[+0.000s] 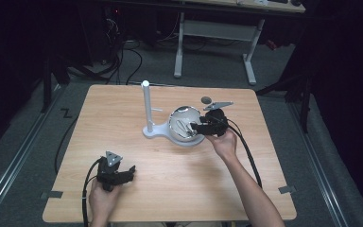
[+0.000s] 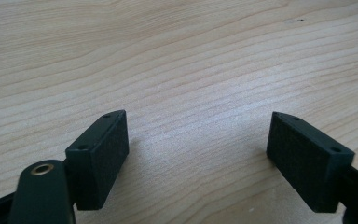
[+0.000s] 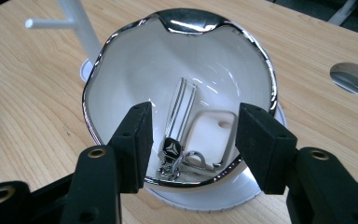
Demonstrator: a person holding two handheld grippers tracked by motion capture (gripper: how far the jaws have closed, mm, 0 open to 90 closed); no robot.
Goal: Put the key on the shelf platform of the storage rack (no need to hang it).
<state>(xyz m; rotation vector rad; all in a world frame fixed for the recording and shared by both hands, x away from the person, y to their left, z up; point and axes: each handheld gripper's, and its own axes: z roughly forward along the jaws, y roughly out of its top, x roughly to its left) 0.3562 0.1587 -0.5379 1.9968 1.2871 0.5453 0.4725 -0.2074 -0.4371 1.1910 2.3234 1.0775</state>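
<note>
Right gripper [image 3: 191, 140] held wide over silver-rimmed white bowl [image 3: 121, 74] near desk [image 1: 123, 118] centre, pads off key ring [image 3: 177, 156] lying inside. Left gripper [image 2: 198, 154] wide, empty, near front-left edge.

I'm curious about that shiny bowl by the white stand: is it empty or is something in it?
Not empty. The bowl holds a keychain lying at its bottom, and the right claw stands open just above it.

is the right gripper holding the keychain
No, the right gripper has its jaws apart over the bowl, and the keychain lies loose inside it.
</note>
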